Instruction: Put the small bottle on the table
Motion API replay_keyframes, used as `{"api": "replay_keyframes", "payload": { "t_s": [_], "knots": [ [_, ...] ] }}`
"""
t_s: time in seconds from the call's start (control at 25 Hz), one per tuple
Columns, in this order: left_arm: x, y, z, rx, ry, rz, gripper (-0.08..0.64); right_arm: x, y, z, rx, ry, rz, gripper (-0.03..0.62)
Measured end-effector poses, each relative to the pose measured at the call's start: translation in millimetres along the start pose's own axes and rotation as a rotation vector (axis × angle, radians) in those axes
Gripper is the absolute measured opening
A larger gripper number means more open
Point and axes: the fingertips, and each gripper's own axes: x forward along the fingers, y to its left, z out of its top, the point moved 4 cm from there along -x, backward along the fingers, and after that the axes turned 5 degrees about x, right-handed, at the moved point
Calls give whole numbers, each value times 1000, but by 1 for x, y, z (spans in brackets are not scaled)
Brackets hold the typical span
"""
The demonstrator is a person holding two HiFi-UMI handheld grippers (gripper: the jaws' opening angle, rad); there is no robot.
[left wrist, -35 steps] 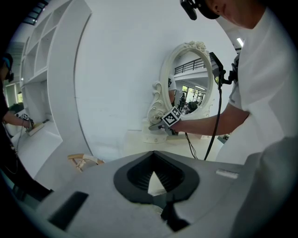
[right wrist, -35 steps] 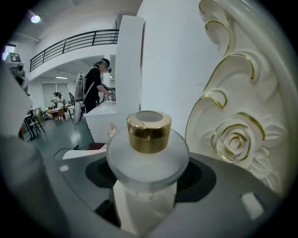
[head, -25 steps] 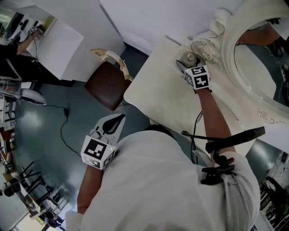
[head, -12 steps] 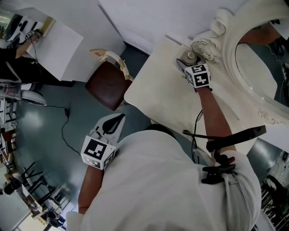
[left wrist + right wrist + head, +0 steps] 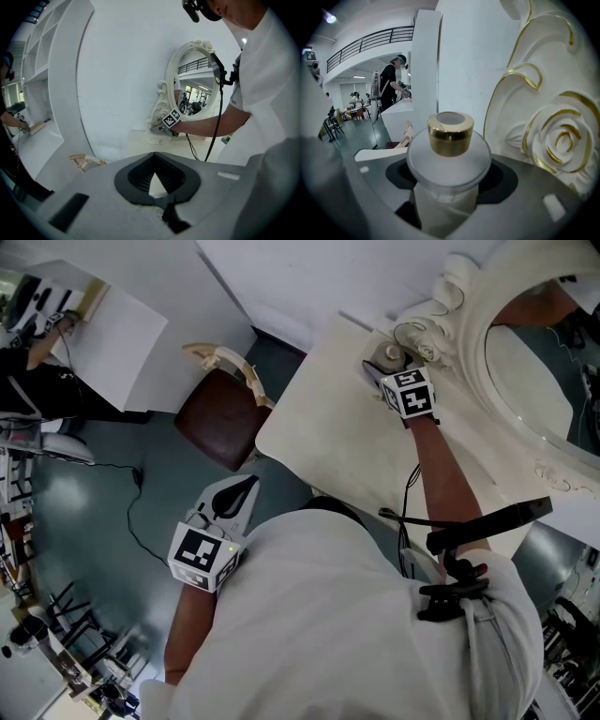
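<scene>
The small bottle has a frosted white body and a gold cap. It stands upright between the jaws of my right gripper, which is shut on it. In the head view the right gripper holds the bottle at the far corner of the cream table, right beside the mirror's carved base. Whether the bottle's bottom touches the tabletop is hidden. My left gripper hangs by the person's side over the floor, shut and holding nothing.
An ornate white mirror with gold-edged roses stands on the table close to the right of the bottle. A chair with a brown seat sits left of the table. White shelving and people are farther off.
The right gripper with the bottle has edged slightly farther toward the mirror's base. The left gripper has stayed where it was.
</scene>
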Motion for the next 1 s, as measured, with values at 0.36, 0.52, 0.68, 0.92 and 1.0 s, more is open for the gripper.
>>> {"api": "replay_keyframes", "payload": {
  "t_s": [0.36, 0.52, 0.68, 0.92, 1.0],
  "knots": [
    [-8, 0, -6, -3, -7, 4, 3, 1, -1, -4, 28, 24, -2, 345],
    [-16, -1, -10, -3, -12, 4, 3, -4, 0, -7, 41, 39, -29, 356],
    [-24, -2, -16, -3, -19, 1, 3, -12, 1, -13, 63, 54, -52, 356],
    [-35, -8, -27, 8, -28, -12, 3, -28, 5, -28, 95, 63, -93, 354],
    [-41, -11, -30, 14, -36, -19, 3, -36, 10, -31, 100, 66, -106, 348]
  ]
}}
